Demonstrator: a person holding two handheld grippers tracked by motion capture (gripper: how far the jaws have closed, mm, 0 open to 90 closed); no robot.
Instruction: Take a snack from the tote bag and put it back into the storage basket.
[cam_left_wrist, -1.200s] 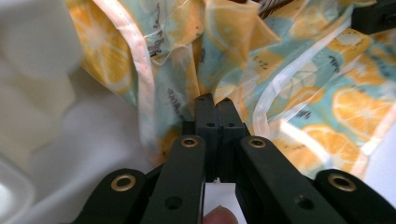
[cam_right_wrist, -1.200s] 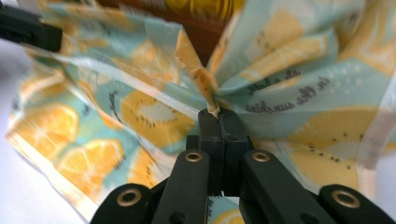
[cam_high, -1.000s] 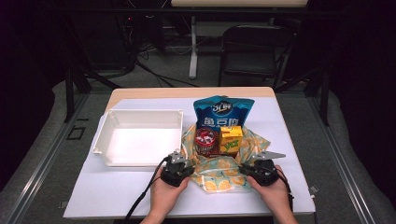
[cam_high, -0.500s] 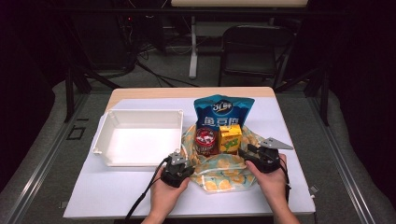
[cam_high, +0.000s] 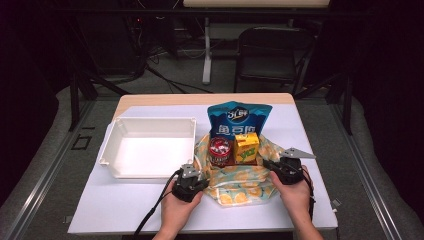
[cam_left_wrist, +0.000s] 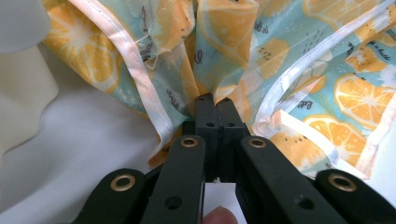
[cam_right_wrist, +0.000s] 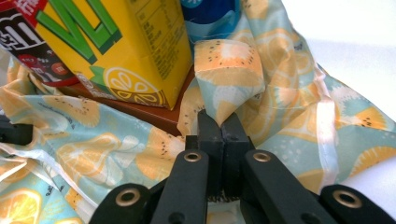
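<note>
A cloth (cam_high: 240, 186) printed with orange slices lies under the snacks: a blue snack bag (cam_high: 239, 120), a yellow drink carton (cam_high: 246, 147) and a dark red candy pack (cam_high: 219, 150). My left gripper (cam_high: 199, 176) sits at the cloth's near-left side, shut on a fold of the cloth (cam_left_wrist: 233, 56). My right gripper (cam_high: 271, 164) is at the cloth's right side beside the carton (cam_right_wrist: 116, 46). Its jaws have just been closing and now pinch a raised fold of the cloth (cam_right_wrist: 229, 70). A brown flat box (cam_right_wrist: 154, 116) lies under the carton.
An empty white tray (cam_high: 112, 150) stands left of the cloth, close to my left gripper. The table (cam_high: 125, 210) has a white cover, with bare room along its near edge and right side. A black chair (cam_high: 272, 55) stands beyond the far edge.
My right gripper moved away from the person, from the cloth's near-right corner up to its right side by the carton. The left gripper has stayed where it was.
</note>
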